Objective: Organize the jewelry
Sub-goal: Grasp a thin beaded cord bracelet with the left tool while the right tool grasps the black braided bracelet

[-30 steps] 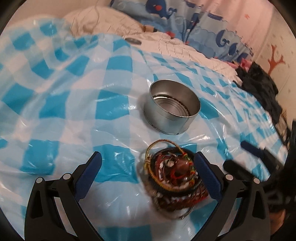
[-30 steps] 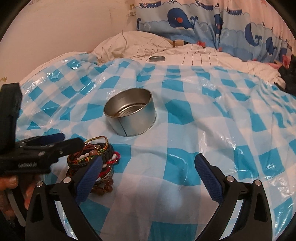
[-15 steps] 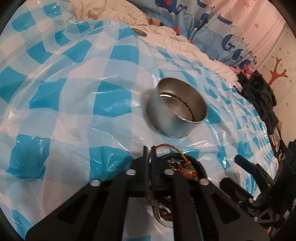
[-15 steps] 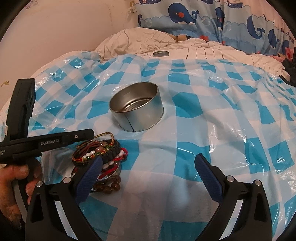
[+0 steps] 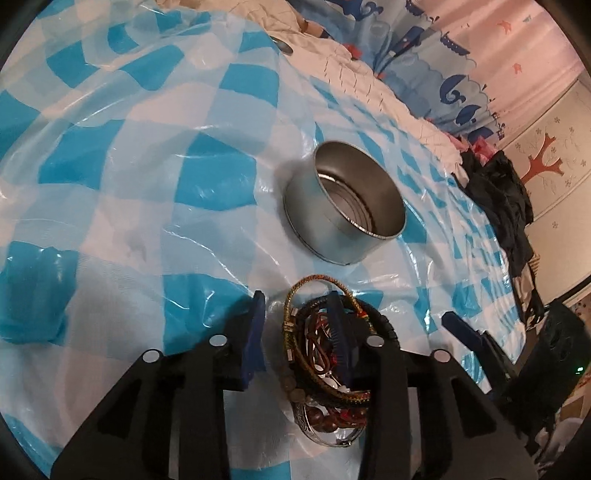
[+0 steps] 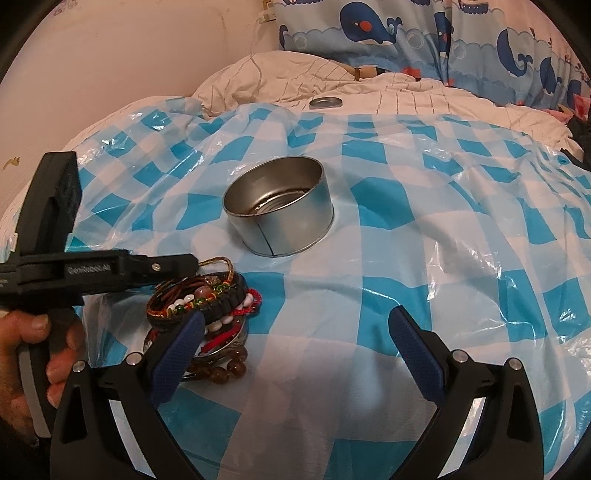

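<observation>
Glossy, crinkly plastic sheet (image 6: 424, 236) in blue/white checks is spread over the bed, w/ a rumpled white quilt (image 6: 295, 77) behind it and a whale-print curtain (image 6: 406, 33) past that. Round, shiny metal tin (image 5: 345, 206), low-walled w/ a ridged bottom, sits upright on the sheet, nothing in it. Just in front of it lies the bracelet pile (image 5: 328, 354): braided cords, a black woven band, red string, brown wooden beads, white/green beads, a silver bangle at the bottom, all stacked in a loose ring. My left gripper (image 5: 295, 325) is opening, fingers (image 5: 255, 332) partway apart: the left blue ribbed pad sits on the sheet outside the pile, the other pokes down inside the ring, so the near side of the bracelets sits btwn them, not pinched. My right gripper (image 6: 295, 347) hovers beside the pile, fingers spread wide, nothing btwn them but the sheet; its left pad overlaps the pile's edge in view, contact unclear.
</observation>
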`<state>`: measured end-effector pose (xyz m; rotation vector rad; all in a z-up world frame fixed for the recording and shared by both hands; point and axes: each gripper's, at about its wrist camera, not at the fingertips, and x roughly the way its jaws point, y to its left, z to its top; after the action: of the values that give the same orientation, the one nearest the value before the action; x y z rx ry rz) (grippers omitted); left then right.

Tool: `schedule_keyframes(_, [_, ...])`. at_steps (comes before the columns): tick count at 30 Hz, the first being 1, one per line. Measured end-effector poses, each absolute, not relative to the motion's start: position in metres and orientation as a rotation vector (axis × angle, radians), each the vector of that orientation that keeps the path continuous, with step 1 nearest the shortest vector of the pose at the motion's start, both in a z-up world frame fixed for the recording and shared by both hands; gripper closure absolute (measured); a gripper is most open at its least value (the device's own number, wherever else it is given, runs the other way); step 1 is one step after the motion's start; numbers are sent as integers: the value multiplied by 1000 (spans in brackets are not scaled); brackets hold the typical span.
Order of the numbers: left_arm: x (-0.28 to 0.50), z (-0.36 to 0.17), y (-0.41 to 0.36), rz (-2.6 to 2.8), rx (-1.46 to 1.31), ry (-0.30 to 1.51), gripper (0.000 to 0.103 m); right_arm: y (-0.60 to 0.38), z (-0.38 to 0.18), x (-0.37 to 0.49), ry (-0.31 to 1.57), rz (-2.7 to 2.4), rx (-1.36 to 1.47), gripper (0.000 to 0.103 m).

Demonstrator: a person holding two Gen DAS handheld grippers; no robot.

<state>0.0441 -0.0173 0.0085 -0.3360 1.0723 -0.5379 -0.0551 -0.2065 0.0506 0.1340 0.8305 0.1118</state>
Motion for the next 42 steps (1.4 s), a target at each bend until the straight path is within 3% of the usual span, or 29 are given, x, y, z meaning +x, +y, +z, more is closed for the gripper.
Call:
schedule_keyframes(3, [46, 5, -20, -530, -330, 1075, 72, -205, 51, -56, 829, 118, 133, 7])
schedule_keyframes(4, [46, 4, -21, -531, -329, 1074, 76, -205, 51, -56, 829, 120, 133, 7])
schedule_keyframes(5, [46, 4, -22, -538, -331, 1076, 91, -205, 50, -56, 829, 122, 133, 7])
schedule_keyframes(6, [46, 4, -22, -553, -341, 1077, 96, -204, 50, -56, 830, 124, 133, 7])
schedule_keyframes(25, [34, 69, 15, -690, -528, 851, 99, -165, 64, -66, 719, 254, 2, 7])
schedule_keyframes(42, [33, 64, 31, -673, -547, 851, 98, -126, 39, -29, 817, 322, -91, 7])
